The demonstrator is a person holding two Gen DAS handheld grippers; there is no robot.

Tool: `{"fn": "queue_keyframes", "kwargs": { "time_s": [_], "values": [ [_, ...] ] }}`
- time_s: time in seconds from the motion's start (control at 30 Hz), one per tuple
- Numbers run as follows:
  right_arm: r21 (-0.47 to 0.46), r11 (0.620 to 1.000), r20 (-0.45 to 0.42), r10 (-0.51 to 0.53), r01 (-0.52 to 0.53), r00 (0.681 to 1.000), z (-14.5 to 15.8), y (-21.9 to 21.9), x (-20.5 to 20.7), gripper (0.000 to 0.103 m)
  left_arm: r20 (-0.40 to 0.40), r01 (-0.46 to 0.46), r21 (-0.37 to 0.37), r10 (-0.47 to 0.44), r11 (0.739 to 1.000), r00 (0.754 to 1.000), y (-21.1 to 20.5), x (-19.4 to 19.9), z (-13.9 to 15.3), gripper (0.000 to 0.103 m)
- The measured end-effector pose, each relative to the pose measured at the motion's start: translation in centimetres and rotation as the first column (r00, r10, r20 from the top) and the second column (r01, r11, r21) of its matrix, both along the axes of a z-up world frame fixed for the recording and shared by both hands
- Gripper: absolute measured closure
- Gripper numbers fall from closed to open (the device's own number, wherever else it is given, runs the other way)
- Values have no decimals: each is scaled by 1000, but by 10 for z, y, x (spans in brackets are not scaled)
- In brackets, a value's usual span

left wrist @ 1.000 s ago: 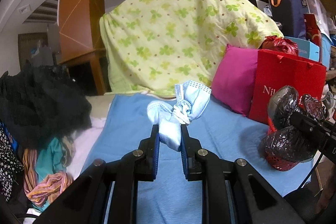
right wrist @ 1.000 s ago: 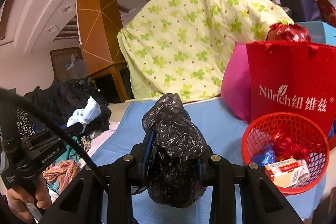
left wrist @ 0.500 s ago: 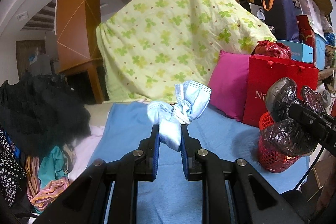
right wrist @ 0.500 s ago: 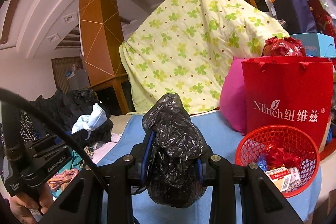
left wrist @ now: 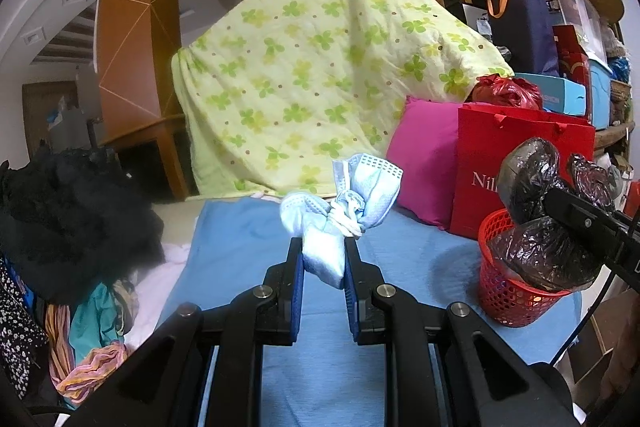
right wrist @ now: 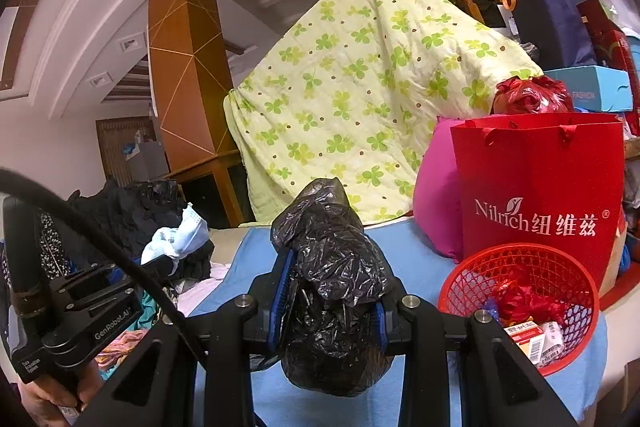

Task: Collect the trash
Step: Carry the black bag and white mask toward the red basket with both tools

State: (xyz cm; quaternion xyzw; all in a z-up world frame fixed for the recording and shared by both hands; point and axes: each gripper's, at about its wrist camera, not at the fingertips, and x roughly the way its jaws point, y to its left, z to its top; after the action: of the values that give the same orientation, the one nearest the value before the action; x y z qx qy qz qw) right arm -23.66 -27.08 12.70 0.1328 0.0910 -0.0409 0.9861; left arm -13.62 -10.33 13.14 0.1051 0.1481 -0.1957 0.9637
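On the red paper bag (right wrist: 536,183) you read "Nilrich" followed by Chinese characters, in white. The body of your left gripper (right wrist: 170,263) carries "GenRobot.AI". The blue box (right wrist: 592,89) shows "FASHION".

Both claws are matte black, built of angular linkage arms pinned with round silver screws. The left claw (left wrist: 323,259) has blue pads (left wrist: 297,287) lining its fingers, as does the right claw (right wrist: 328,291). White "GenRobot.AI" lettering marks the left unit's side, with a black cable (right wrist: 100,239) arcing over it. Bare fingers (right wrist: 48,397) grip its handle.
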Motion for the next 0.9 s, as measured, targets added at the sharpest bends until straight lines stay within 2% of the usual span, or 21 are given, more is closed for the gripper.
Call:
{"fn": "queue_keyframes", "kwargs": {
  "time_s": [0.4,0.9],
  "values": [
    [18,999,12,-33,33,999,2,3,-16,67,-2,29,8,-29,1000,1000,-11,-5,2,84],
    [49,997,19,-65,64,998,3,-16,-27,67,-3,65,30,-65,997,998,-33,-10,3,84]
  ]
}}
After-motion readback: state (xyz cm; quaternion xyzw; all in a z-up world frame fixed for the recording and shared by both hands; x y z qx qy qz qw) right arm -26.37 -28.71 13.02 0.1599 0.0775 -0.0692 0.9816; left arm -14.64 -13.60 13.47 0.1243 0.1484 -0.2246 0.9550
